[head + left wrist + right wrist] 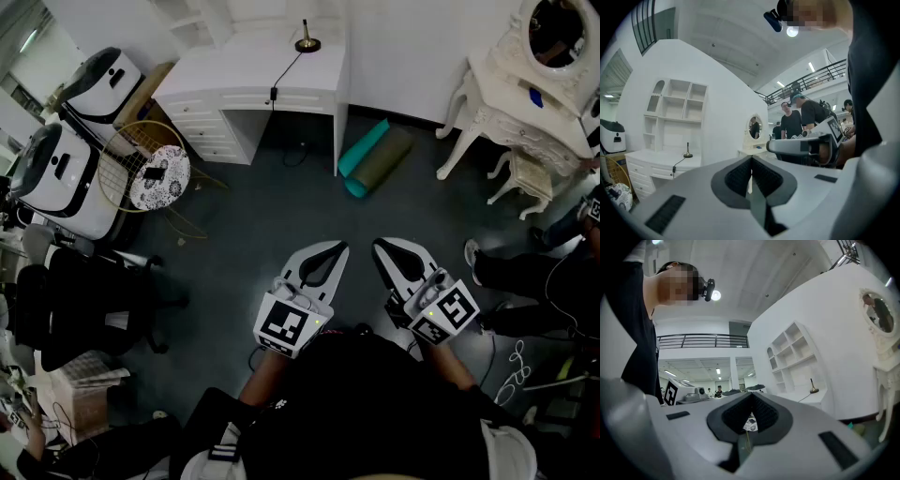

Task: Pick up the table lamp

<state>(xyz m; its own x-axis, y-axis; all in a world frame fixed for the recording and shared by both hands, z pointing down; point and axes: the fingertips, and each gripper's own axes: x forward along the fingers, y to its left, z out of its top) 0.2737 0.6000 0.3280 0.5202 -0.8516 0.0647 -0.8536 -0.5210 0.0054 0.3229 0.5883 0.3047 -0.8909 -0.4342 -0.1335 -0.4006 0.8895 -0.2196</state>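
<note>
The table lamp (307, 41) is a thin dark stem on a small brass base, standing at the back of a white desk (234, 66) far ahead of me. Its black cord (281, 75) runs across the desk top to the front edge. The lamp shows small in the left gripper view (687, 152) and in the right gripper view (813, 387). My left gripper (337, 249) and right gripper (380, 247) are held side by side close to my body, over the dark floor, far from the lamp. Both are shut with nothing between the jaws (751, 160) (751, 398).
Rolled teal and olive mats (373, 157) lie by the desk's right leg. A white vanity table (525, 89) with a stool (530, 178) stands right. A wire chair with a patterned cushion (155, 173), white machines (56, 169) and a black office chair (84, 300) crowd the left. Someone's legs (525, 272) stand at right.
</note>
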